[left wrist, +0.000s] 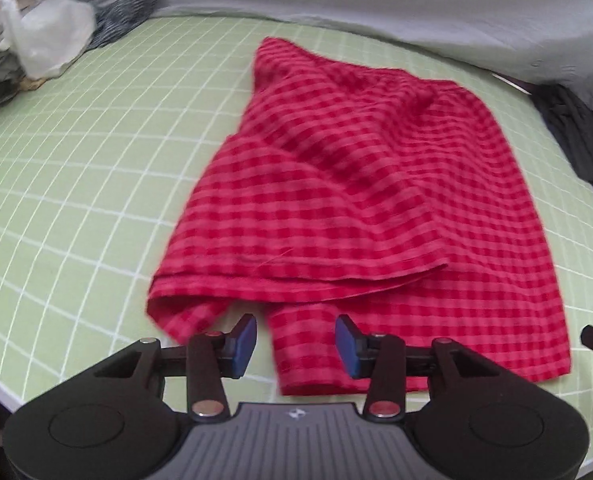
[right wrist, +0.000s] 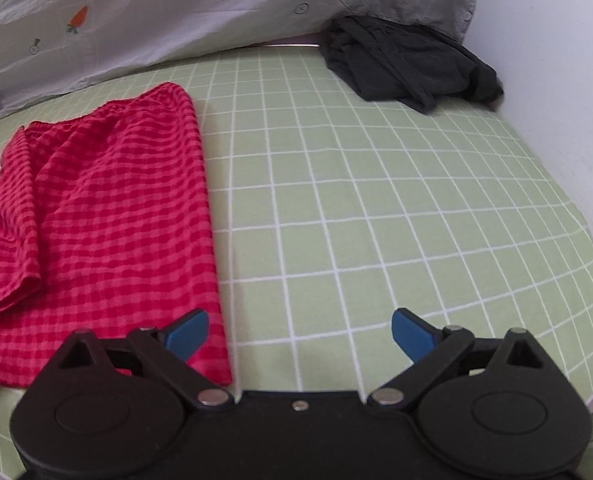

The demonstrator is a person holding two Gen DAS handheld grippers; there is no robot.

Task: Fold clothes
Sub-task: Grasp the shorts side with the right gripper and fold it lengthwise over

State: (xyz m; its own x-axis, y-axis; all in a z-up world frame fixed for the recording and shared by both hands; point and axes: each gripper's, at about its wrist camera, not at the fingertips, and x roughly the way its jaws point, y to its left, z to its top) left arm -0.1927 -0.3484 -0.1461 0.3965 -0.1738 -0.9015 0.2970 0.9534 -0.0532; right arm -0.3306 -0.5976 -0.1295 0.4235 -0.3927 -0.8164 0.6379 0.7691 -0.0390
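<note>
- A red checked garment (left wrist: pixel 360 184) lies partly folded on the green grid-patterned sheet (left wrist: pixel 96 168), with one layer turned over the other so that a hemmed edge runs across it close to the near edge of the bed.
- A narrow strip of the same cloth sticks out from under that fold toward the near edge, directly ahead of the left gripper (left wrist: pixel 295 346).
- The left gripper hangs just above the near edge with its blue pads (left wrist: pixel 245 345) moderately apart; the strip of cloth sits in the gap, but nothing is clamped.
- In the right wrist view the red checked garment (right wrist: pixel 108 216) occupies the left part of the sheet (right wrist: pixel 376 208), its straight right side running from the far edge toward the near one.
- The right gripper (right wrist: pixel 299 332) is spread wide and holds nothing; its left pad (right wrist: pixel 188 334) sits over the garment's near right corner, while the other is over bare sheet.
- A crumpled dark grey garment (right wrist: pixel 408 64) rests at the far right corner of the bed, well apart from the red one.
- A pale grey fabric printed with a small carrot (right wrist: pixel 78 20) hangs along the far edge.
- A heap of white and striped clothes (left wrist: pixel 36 32) sits at the far left corner.
</note>
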